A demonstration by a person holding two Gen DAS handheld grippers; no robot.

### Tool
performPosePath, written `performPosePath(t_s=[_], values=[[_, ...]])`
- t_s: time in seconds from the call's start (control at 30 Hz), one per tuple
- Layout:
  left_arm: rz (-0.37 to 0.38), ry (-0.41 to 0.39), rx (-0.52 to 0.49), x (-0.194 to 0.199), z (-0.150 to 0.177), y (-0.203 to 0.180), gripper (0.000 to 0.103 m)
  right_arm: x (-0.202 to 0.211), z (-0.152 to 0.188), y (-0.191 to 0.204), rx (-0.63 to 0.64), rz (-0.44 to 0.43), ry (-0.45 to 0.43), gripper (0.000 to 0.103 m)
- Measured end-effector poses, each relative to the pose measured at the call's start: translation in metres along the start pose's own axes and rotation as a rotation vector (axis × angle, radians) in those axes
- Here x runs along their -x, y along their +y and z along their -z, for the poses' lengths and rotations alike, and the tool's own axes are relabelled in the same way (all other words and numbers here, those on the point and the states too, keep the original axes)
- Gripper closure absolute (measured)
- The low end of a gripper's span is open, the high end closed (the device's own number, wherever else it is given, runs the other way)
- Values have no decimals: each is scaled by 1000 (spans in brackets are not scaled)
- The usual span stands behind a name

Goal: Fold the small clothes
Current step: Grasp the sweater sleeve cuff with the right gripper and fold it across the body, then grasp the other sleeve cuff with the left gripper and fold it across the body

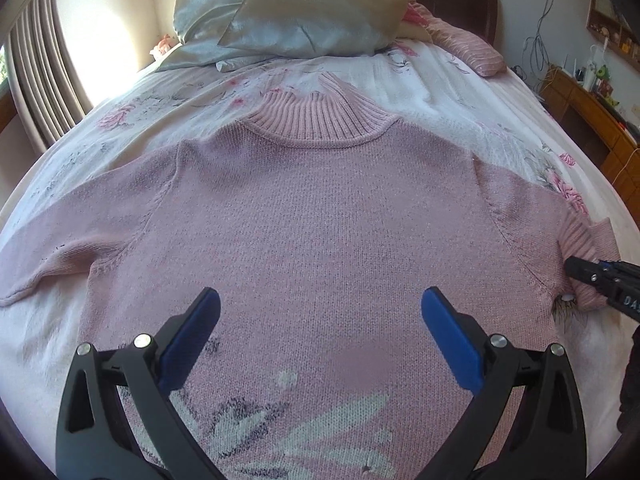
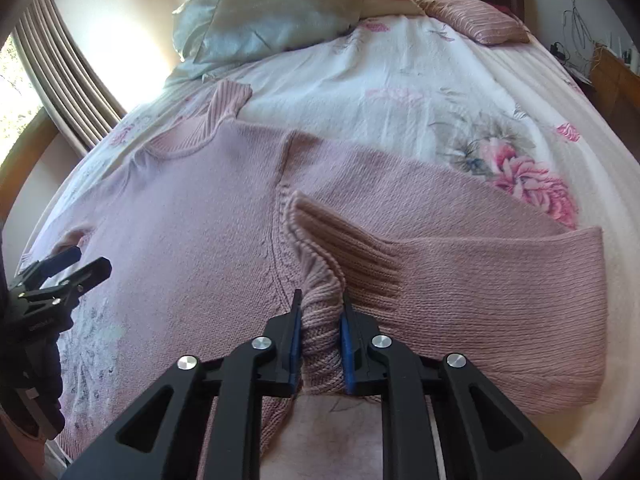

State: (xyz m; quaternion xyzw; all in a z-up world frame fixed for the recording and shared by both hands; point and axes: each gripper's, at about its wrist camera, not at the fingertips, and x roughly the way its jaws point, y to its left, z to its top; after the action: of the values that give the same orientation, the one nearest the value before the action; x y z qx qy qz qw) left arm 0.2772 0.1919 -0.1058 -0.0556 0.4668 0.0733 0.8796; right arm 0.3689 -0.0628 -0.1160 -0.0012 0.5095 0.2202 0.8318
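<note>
A pink sweater (image 1: 320,208) lies flat on the bed (image 1: 432,92), filling the middle of the left wrist view with its ribbed collar (image 1: 320,120) toward the pillows (image 1: 296,12) at the top. The left hand-held gripper (image 1: 320,308) hovers over the sweater's lower front, fingers spread wide with nothing between them. In the lower centre of the right wrist view, the right hand-held gripper (image 2: 320,312) pinches the ribbed cuff (image 2: 320,300) of the sleeve (image 2: 460,256), which is folded back on itself

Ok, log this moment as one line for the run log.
stage: sleeve fold | sweater: flat on bed | right gripper: shut on cuff | left gripper: open above hem | left sleeve: spread
</note>
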Motion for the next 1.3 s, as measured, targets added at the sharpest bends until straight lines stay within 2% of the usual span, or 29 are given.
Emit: performPosePath(t_s=[0.07,0.13,0.2,0.3,0.47,0.53,0.6,0.67,0.73,0.8,0.83,0.93,1.03,1.2,1.3], values=[[21,5,-9,0,1,-7,3,-1,7,1,-22,-68,4,71],[46,9,-19,1,1,-18,3,12,18,3,-32,-87,-35,63],[87,17,-32,1,3,-31,3,33,36,5,-21,-30,-80,63],[166,57,-58,-2,6,-61,4,57,65,-7,-80,83,-114,63],[329,169,-63,-17,9,-112,5,75,98,-41,-197,87,-136,63],[354,205,-70,-25,10,-131,11,79,108,-48,-208,86,-140,63],[382,271,-76,-38,12,-148,46,82,116,-53,-213,86,-143,63],[379,298,-66,-48,13,-158,49,85,122,-53,-206,95,-147,63],[370,281,-67,-50,12,-166,58,86,125,-52,-198,97,-152,63],[397,280,-63,-48,11,-171,92,86,128,-52,-195,97,-153,63],[400,267,-59,-45,10,-171,95,86,129,-53,-198,100,-152,63],[435,180,-54,-26,5,-164,99,85,131,-55,-213,100,-152,63],[480,97,-11,-3,-4,-142,99,87,131,-54,-216,102,-157,63],[418,-38,41,31,-23,-85,99,92,124,-51,-215,101,-174,63],[369,-75,76,42,-34,-38,99,92,117,-49,-225,88,-179,63]])
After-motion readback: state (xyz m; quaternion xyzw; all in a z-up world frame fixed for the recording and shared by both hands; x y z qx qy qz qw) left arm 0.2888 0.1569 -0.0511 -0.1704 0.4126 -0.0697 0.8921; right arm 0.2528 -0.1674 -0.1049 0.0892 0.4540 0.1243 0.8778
